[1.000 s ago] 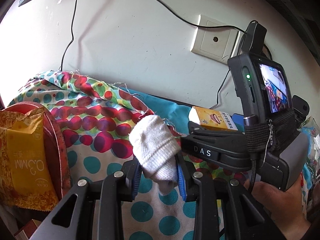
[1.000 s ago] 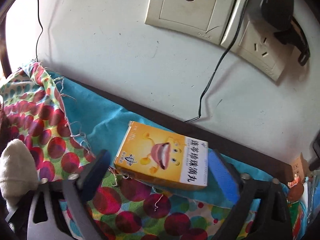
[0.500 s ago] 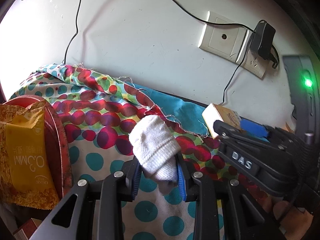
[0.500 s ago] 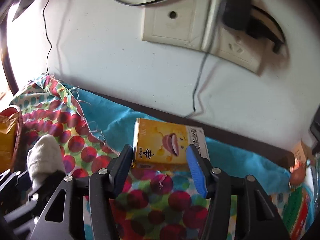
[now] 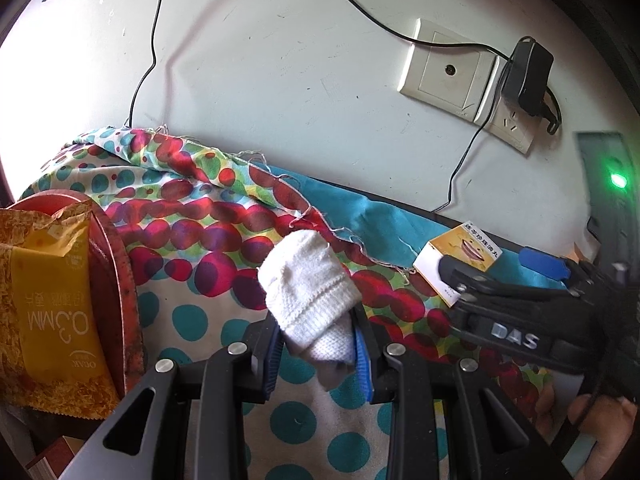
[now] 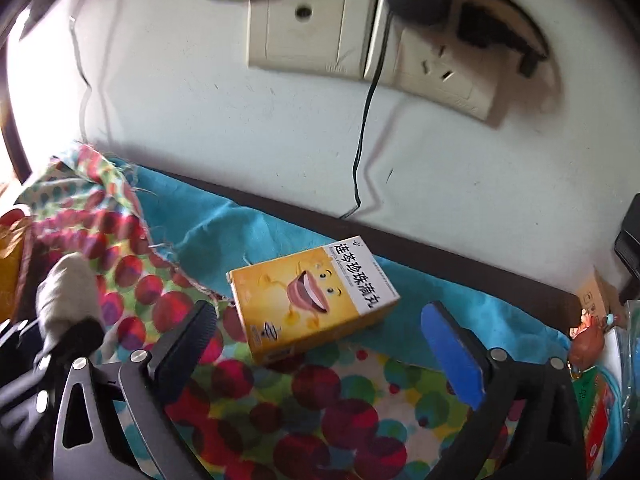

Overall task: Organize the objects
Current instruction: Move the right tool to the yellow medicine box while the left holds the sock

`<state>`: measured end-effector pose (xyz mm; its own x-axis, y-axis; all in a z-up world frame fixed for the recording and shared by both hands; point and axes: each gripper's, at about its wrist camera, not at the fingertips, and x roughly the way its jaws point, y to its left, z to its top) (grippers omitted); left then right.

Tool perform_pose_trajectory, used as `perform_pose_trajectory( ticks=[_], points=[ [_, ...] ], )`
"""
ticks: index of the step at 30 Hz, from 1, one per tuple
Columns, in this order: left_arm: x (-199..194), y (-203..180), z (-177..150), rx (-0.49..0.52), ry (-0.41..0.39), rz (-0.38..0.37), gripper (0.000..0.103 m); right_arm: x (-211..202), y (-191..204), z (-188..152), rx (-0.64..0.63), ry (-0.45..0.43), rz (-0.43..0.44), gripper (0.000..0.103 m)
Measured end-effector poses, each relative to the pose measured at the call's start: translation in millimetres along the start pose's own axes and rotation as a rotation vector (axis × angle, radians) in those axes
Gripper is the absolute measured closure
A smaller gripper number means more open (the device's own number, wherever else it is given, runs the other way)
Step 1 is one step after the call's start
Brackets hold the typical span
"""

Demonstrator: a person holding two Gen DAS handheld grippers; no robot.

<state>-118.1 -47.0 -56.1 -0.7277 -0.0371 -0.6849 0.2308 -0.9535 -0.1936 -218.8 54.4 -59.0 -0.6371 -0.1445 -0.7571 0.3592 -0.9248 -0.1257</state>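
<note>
My left gripper (image 5: 318,354) is shut on a white knitted sock (image 5: 310,286) and holds it over the dotted cloth (image 5: 192,240). The sock also shows at the left of the right wrist view (image 6: 68,292). A yellow medicine box (image 6: 312,296) with a laughing mouth lies on the cloth near the wall; it shows in the left wrist view (image 5: 460,254) too. My right gripper (image 6: 320,344) is open, its fingers on either side of the box's near end and apart from it.
A red bowl (image 5: 116,292) with a yellow snack packet (image 5: 48,320) stands at the left. The wall behind carries sockets (image 6: 316,24), a plugged charger (image 5: 526,76) and hanging cables. Small clutter (image 6: 592,340) lies at the right edge.
The right gripper was shut on the yellow box half a second ago; now it has opened and the box lies free, turned on the cloth. The left gripper still holds the sock.
</note>
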Motion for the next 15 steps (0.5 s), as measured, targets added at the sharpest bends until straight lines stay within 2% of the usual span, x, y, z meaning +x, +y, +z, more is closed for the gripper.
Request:
perform_pose_trajectory(
  ticks=[5,9,15],
  points=[
    [-0.4,-0.2,0.1,-0.001,-0.003,-0.004,0.073,20.2,10.4,9.3,-0.088,0.006,-0.062,0.001],
    [0.7,-1.6,0.8,0.005,0.002,-0.003,0.073,28.0,9.9,10.4,-0.157,0.006,-0.022,0.001],
    [1.2,-3.9,0.9,0.011,0.000,0.003,0.073,14.3,0.1,6.9,-0.088,-0.044,0.043,0.005]
  ],
)
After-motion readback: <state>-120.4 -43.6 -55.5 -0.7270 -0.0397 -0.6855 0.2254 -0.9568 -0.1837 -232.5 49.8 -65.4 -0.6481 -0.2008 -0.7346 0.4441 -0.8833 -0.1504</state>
